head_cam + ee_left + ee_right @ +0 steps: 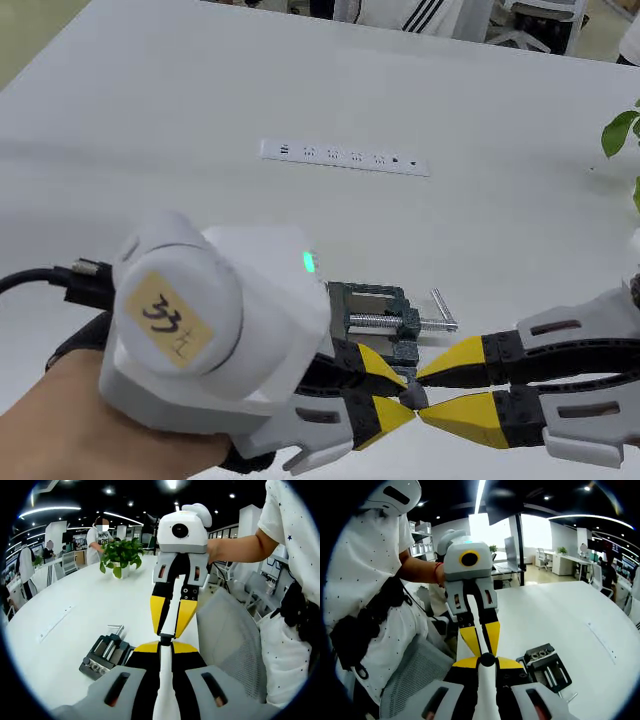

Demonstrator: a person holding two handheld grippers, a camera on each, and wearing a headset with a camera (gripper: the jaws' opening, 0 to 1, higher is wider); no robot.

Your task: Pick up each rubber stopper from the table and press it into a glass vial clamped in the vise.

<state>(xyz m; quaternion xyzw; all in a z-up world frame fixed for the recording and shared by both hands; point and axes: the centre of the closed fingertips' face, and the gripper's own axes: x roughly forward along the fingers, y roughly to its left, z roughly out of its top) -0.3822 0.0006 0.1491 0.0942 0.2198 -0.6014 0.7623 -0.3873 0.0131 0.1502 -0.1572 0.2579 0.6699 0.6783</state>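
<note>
A small dark rubber stopper (415,396) hangs above the table's near edge, pinched between two grippers that meet tip to tip. My left gripper (404,395), held by the hand at lower left, closes on it from the left. My right gripper (424,395) closes on it from the right. In the right gripper view the stopper (487,660) sits round and dark at my own tips, with the left gripper (483,651) pointing down onto it. The dark green vise (377,312) stands just behind the tips; round vial mouths (538,654) show in its jaws.
A white power strip (343,157) lies across the far middle of the table. A potted plant (120,555) stands on the table to the right. A grey mesh chair (235,645) sits at the near edge by the person's body. People stand in the background.
</note>
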